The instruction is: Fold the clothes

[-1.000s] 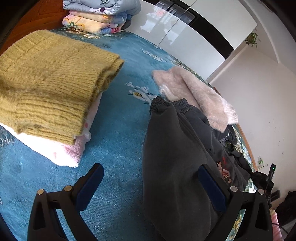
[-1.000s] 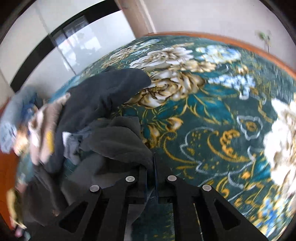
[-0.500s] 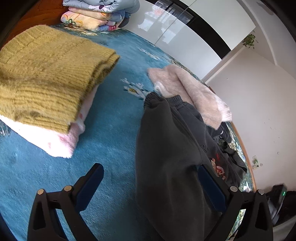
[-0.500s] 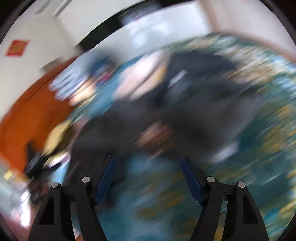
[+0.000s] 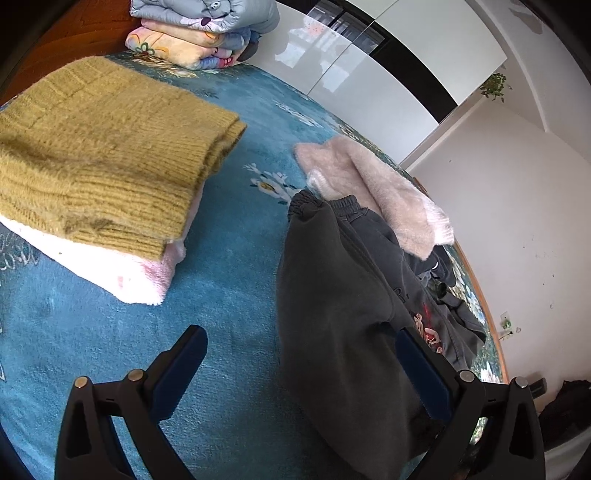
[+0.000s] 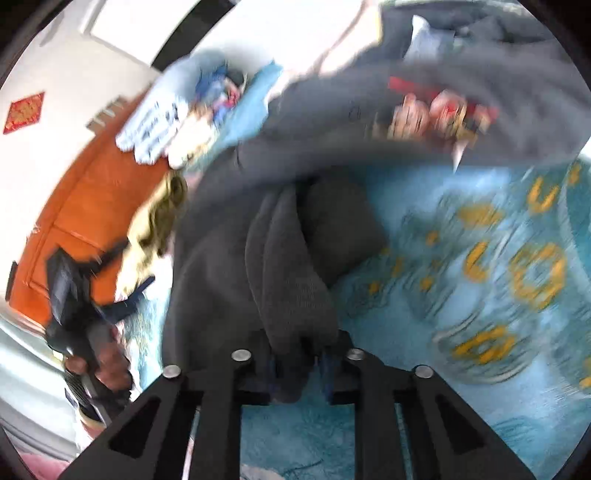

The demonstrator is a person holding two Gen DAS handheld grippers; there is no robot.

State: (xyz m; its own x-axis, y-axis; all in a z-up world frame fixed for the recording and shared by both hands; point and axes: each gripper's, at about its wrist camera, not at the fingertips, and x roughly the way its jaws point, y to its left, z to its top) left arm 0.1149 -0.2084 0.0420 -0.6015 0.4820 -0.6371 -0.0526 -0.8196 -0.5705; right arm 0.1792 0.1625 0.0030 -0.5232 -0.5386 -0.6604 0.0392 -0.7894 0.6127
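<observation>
A dark grey garment [image 5: 343, 306] with a red print lies lengthwise on the blue floral bedspread [image 5: 229, 258], its elastic cuff at the far end. My left gripper [image 5: 299, 354] is open above it; the right finger [image 5: 424, 365] rests against the cloth, the left finger [image 5: 181, 365] hangs over bare bedspread. In the right wrist view the same grey garment [image 6: 295, 266] is bunched between the jaws of my right gripper [image 6: 299, 354], which is shut on it. The picture there is blurred by motion.
A folded mustard knit sweater [image 5: 103, 158] lies on a folded pink fleece [image 5: 136, 273] at the left. A pale pink fluffy garment [image 5: 373, 192] lies beyond the grey one. Folded quilts [image 5: 199, 33] are stacked at the headboard. A person's hand [image 6: 99, 362] holds the other gripper at left.
My right gripper let go, swung round open over the grey garment, and has now shut on a bunch of it. The left gripper stayed open and shifted only slightly.
</observation>
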